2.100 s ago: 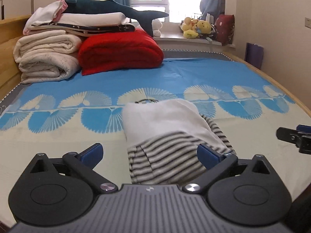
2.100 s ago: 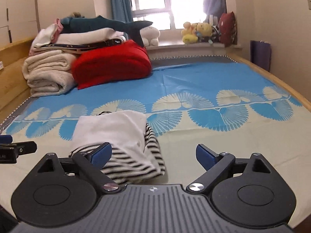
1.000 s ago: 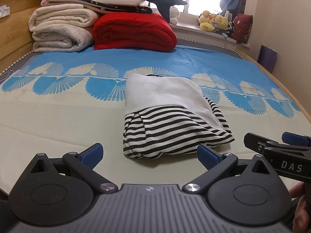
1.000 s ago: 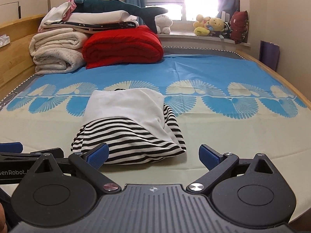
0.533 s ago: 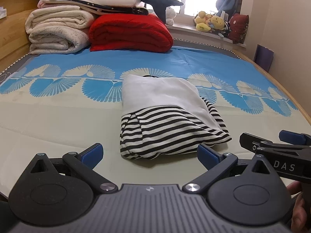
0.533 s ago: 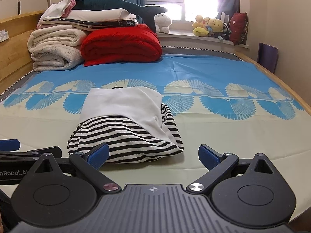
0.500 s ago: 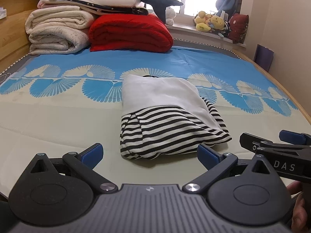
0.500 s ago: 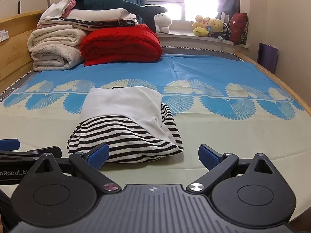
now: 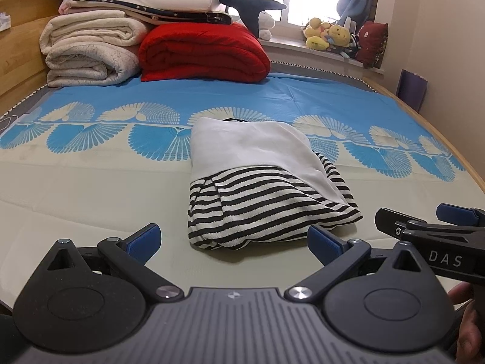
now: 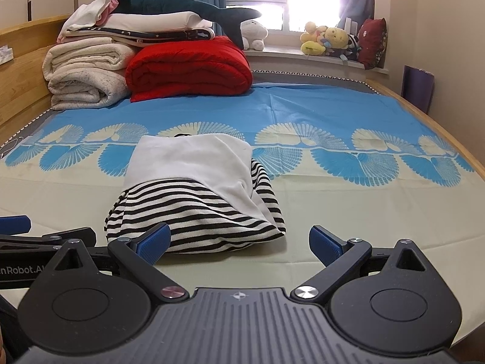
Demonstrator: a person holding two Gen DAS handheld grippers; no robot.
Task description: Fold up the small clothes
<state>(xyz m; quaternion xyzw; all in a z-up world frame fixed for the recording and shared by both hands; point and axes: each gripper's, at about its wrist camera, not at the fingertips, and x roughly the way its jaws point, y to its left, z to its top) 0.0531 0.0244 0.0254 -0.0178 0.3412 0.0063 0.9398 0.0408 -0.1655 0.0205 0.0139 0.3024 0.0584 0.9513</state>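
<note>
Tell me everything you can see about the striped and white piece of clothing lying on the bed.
The garment is a small folded piece of clothing that looks like soft knit fabric. Its far part is plain white; the near part has black and white stripes, with a vertical pleat or seam at its left. A white flap drapes diagonally over the stripes on the right. It lies in a compact bundle on the bed sheet, across the border between the blue fan pattern and the pale area. Neither gripper touches it.

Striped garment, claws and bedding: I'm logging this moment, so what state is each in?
Striped garment: folded, lying flat on the bed sheet, ungripped.
Left claw: open, empty.
Right claw: open, empty.
Red quilt: folded.
White blankets: folded, stacked.
</note>
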